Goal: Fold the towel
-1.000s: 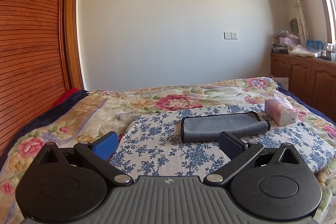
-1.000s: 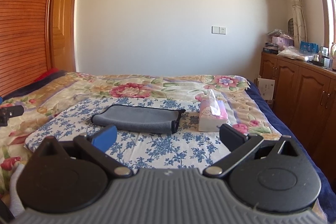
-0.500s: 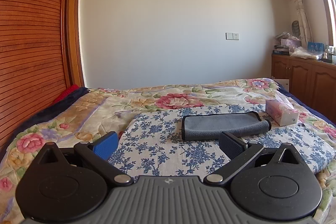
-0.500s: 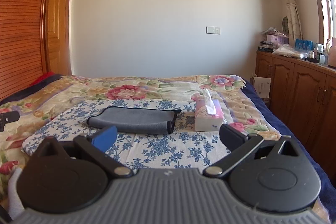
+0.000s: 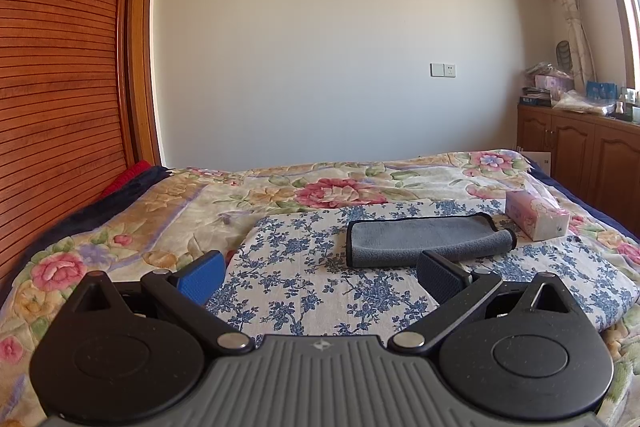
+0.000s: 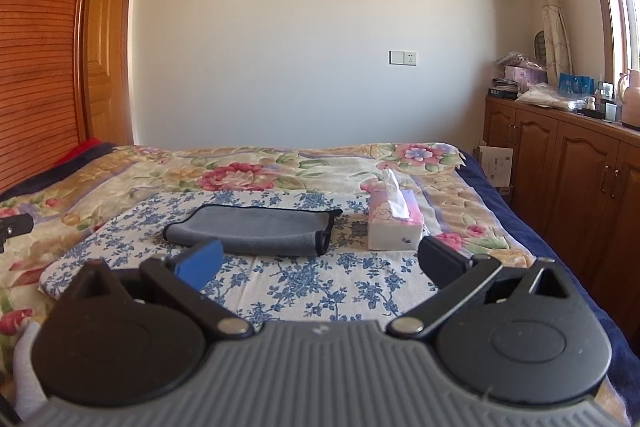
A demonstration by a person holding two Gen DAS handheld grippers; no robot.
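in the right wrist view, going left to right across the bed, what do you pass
slatted wooden wardrobe → grey towel → tissue box → wooden cabinets

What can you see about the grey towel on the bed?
The towel is grey with a thin black edge and looks soft and fluffy. It is folded into a long flat strip, with one end doubled over thickly. It lies flat on the blue-flowered cloth on the bed, close beside the tissue box; whether they touch is unclear. Neither gripper touches it.
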